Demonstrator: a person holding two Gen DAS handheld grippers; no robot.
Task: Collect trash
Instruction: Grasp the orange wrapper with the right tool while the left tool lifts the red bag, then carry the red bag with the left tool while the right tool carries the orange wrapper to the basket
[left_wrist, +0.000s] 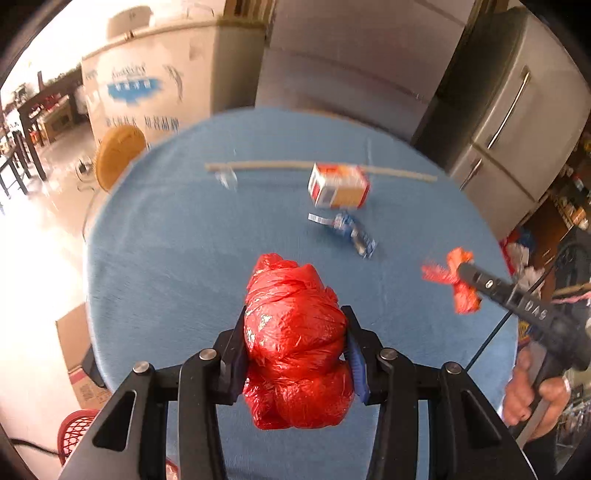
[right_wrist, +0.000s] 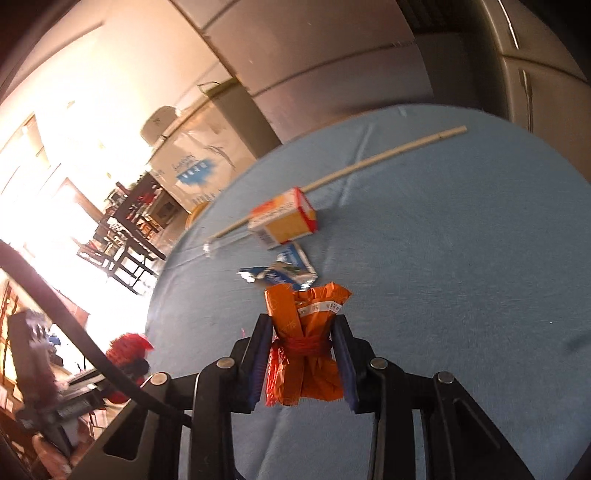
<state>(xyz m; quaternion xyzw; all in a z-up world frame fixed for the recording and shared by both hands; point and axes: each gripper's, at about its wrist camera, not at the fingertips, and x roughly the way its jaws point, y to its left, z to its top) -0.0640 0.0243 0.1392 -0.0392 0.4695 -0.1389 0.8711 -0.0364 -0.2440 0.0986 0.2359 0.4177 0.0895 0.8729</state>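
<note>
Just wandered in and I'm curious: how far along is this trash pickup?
Nothing looks binned yet; no bin is clearly in view. In hand: the left claw grips a red plastic bag bundle, and the right claw grips an orange wrapper, both off the blue table. Left there: a small carton, a crumpled blue wrapper, a long stick.

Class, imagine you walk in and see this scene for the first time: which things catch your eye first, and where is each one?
First the crumpled red plastic bag, clamped in the left gripper above the blue table. Next the orange wrapper tied with red string, pinched in the right gripper. Still on the cloth lie an orange-and-white carton, a blue wrapper just in front of it, and a long stick behind.
</note>
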